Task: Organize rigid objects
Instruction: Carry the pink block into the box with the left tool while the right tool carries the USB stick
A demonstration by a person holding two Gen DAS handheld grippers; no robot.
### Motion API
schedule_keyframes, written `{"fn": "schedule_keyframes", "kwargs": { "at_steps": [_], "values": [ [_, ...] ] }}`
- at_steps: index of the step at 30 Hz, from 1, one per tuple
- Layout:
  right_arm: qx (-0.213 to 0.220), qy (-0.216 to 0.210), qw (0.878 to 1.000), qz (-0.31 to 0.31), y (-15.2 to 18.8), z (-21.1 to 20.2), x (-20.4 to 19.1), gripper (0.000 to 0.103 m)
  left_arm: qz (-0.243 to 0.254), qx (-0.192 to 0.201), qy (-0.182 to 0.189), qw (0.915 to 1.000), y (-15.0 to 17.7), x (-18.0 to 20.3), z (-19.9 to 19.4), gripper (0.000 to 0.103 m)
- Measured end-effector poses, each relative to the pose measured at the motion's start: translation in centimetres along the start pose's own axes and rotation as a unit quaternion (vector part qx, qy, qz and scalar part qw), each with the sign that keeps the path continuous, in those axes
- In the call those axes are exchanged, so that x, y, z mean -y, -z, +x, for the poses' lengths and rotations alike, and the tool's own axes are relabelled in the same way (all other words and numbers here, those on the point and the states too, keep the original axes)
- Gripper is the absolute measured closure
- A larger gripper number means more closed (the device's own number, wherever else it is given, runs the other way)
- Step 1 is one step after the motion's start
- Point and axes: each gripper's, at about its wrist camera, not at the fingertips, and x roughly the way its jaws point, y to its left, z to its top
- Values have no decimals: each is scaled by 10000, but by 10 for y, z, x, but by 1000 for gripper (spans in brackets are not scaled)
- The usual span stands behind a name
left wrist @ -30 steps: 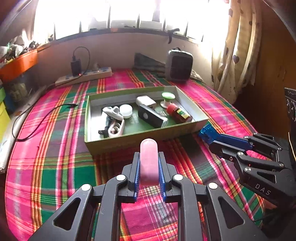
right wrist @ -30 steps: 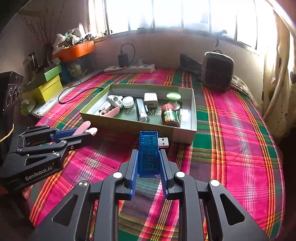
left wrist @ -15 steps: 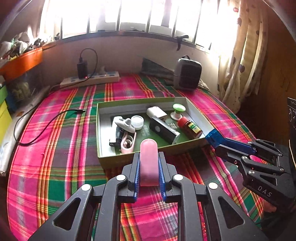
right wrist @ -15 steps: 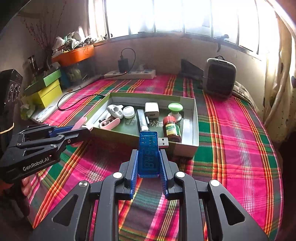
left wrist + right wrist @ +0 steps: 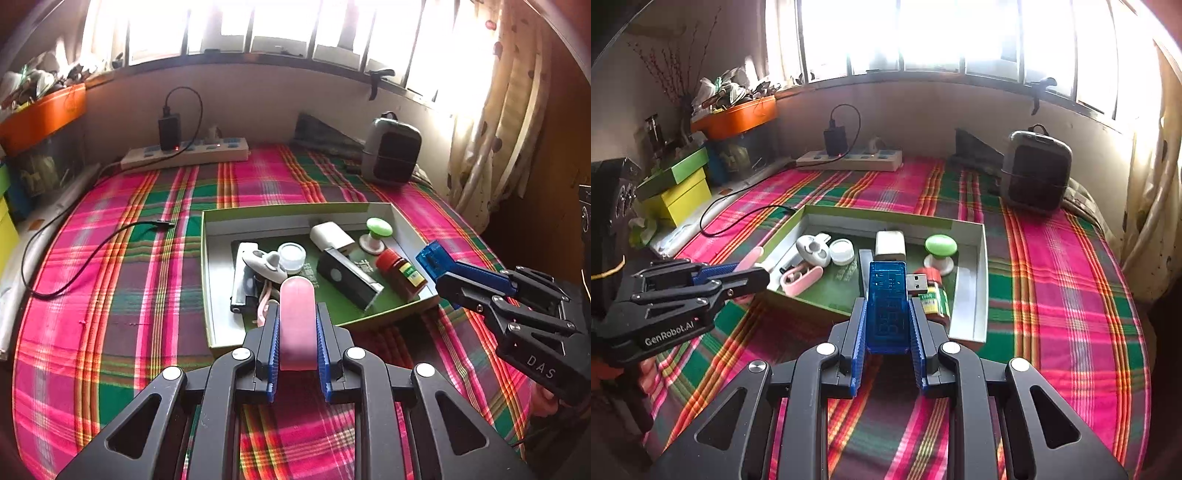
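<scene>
— Pink, that rounded bar [image 5: 297, 325]; what has hold of it?
— The left gripper [image 5: 297, 345], its blue pads clamped on both sides, the bar standing up between them at the near wall of the box [image 5: 205, 280].
— And the right gripper [image 5: 888, 334]?
— Clamped on a clear blue USB tester [image 5: 887, 306], plug pointing right, over the box's near right part.
— What lies in the box?
— A red jar [image 5: 402, 272] on its side, a black block [image 5: 349, 275], a white charger [image 5: 331, 236], a green-topped knob [image 5: 377, 234], a small white pot [image 5: 291, 256], a grey case [image 5: 264, 263], and a pink case [image 5: 801, 279] lying open.
— Where does the box sit?
— On a plaid cloth [image 5: 122, 295]. A power strip [image 5: 184, 153] lies by the far wall, well apart from it, and a grey heater [image 5: 390, 151] stands at the far right.
</scene>
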Motion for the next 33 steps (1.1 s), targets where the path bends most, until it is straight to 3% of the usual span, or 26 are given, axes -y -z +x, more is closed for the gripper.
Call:
{"fn": "schedule_keyframes", "kwargs": {
  "at_steps": [13, 33],
  "values": [
    [-254, -139, 9996, 46, -22, 38, 6, 80, -158, -79, -124, 9998, -10, -14, 17, 86],
    [-749, -680, 9939, -434, -22, 78, -29, 80, -232, -348, -86, 9991, -13, -25, 41, 86]
  ]
}}
